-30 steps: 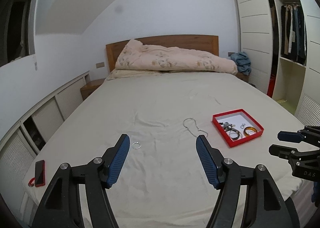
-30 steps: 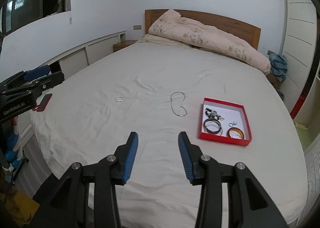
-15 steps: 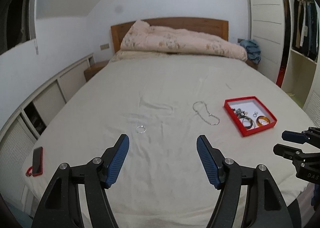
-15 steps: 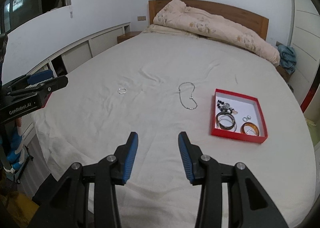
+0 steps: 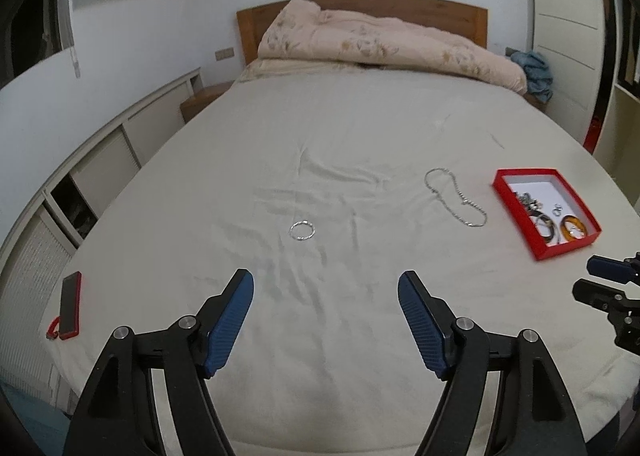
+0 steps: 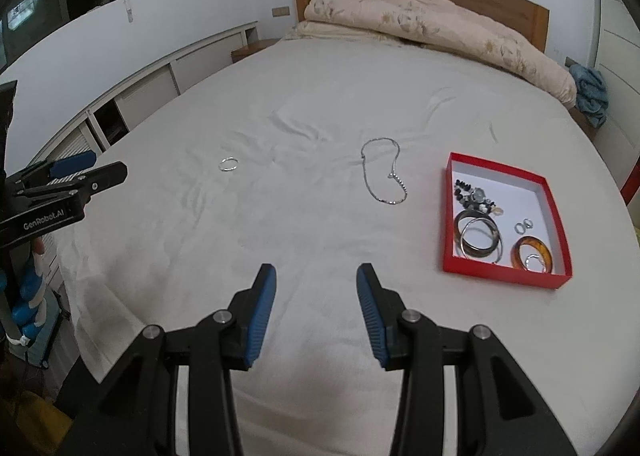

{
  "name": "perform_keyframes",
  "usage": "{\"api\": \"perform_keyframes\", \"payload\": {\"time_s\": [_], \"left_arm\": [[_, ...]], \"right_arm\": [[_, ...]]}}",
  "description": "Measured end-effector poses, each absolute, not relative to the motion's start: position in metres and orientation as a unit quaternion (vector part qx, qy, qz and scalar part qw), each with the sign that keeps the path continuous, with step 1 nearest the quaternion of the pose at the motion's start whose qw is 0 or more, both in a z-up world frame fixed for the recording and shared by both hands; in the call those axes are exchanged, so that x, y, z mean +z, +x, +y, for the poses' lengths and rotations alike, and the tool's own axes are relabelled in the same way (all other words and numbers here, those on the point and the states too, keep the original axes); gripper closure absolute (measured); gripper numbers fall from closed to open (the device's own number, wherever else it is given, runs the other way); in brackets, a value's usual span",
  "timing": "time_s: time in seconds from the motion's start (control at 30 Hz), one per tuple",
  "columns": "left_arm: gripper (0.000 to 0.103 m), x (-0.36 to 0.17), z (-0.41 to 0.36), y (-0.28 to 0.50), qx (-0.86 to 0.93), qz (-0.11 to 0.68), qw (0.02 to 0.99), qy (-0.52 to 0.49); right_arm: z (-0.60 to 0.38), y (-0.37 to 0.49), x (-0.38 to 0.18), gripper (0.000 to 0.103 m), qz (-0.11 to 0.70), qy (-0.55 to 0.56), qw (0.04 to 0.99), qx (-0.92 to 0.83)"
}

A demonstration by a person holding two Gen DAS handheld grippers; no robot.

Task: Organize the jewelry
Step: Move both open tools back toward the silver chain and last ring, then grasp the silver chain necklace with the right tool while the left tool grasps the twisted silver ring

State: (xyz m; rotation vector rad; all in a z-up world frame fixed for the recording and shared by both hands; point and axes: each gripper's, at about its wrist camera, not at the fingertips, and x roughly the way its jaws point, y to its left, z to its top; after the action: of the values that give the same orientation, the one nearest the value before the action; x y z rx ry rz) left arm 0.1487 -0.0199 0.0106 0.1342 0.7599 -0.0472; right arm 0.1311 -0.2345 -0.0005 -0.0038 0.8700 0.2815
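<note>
Lying ahead of the left claw point(image 5: 325, 290), silver bangle point(image 5: 302, 231), both claws spread, empty.

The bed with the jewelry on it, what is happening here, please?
A person holds two tongs above the bed; the left tongs and right tongs are open and empty. A silver ring and a silver chain lie loose on the sheet. The red box already holds bangles and small pieces.

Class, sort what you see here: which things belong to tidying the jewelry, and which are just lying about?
Job: silver ring, chain necklace, red box holding bangles.
Lying about: phone, quilt, blue cloth.
</note>
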Motion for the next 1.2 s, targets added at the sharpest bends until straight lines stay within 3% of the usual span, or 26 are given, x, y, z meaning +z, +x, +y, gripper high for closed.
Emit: {"api": "perform_keyframes", "payload": {"time_s": [0.9,1.2], "left_arm": [[0.023,-0.083,0.015,0.274,0.021,0.45,0.891,0.06],[0.022,-0.103,0.026,0.3,0.018,0.457,0.888,0.041]], "right_arm": [[-0.237,0.271,-0.065,0.063,0.454,-0.002,0.88,0.142],[-0.238,0.306,-0.085,0.057,0.457,0.003,0.878,0.139]]}}
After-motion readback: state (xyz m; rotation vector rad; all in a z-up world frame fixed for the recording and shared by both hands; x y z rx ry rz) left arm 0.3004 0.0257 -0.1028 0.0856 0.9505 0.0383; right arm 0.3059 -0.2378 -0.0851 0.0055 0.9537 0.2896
